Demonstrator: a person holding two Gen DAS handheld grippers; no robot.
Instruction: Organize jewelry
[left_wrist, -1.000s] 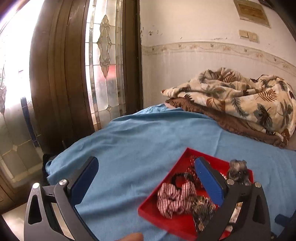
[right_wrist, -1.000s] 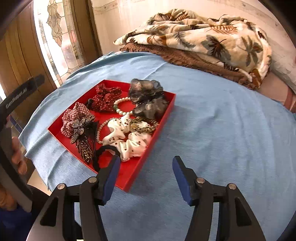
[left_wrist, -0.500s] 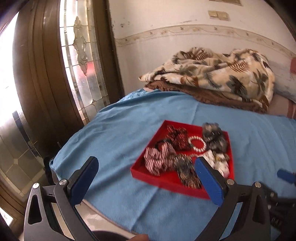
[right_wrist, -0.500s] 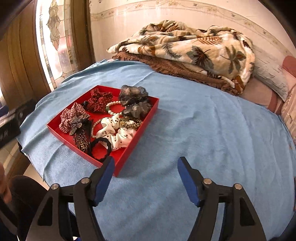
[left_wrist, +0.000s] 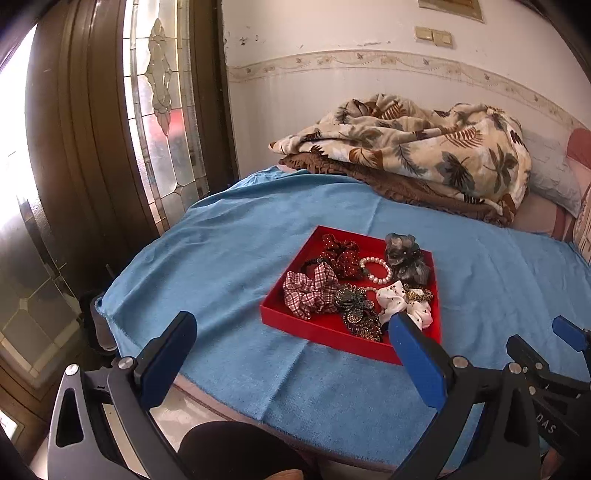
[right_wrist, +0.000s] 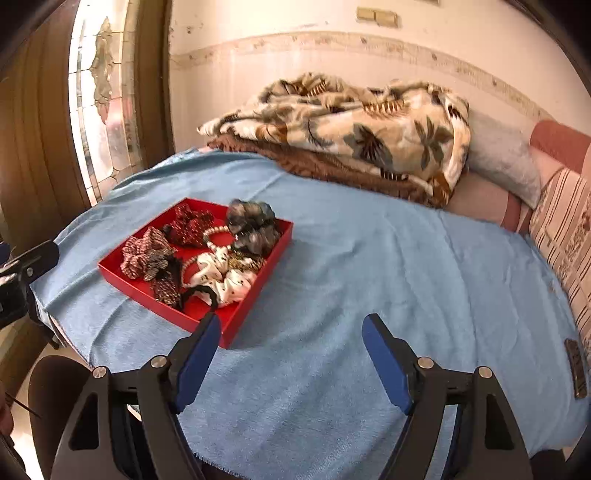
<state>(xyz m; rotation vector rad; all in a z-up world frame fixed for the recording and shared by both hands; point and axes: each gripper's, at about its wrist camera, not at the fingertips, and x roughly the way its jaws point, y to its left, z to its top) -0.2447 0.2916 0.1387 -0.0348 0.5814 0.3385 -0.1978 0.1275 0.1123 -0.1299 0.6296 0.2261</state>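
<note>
A red tray (left_wrist: 317, 326) sits on the blue cloth (left_wrist: 229, 258) and holds several scrunchies, a pearl bracelet (left_wrist: 376, 269), a grey scrunchie (left_wrist: 406, 258), a plaid scrunchie (left_wrist: 310, 291) and a white dotted scrunchie (left_wrist: 399, 301). The tray also shows in the right wrist view (right_wrist: 207, 323), left of centre. My left gripper (left_wrist: 291, 354) is open and empty, held above the cloth's near edge, short of the tray. My right gripper (right_wrist: 291, 350) is open and empty, above the cloth to the right of the tray's near corner.
A leaf-print blanket (left_wrist: 413, 147) on a brown one lies at the back against the wall. Pillows (right_wrist: 502, 155) sit at the right. A stained-glass door (left_wrist: 159, 110) stands at the left. The cloth's near edge (right_wrist: 221, 461) drops off below the grippers.
Both grippers have pulled back and risen away from the tray, which now looks smaller and farther. Both stayed open and empty.
</note>
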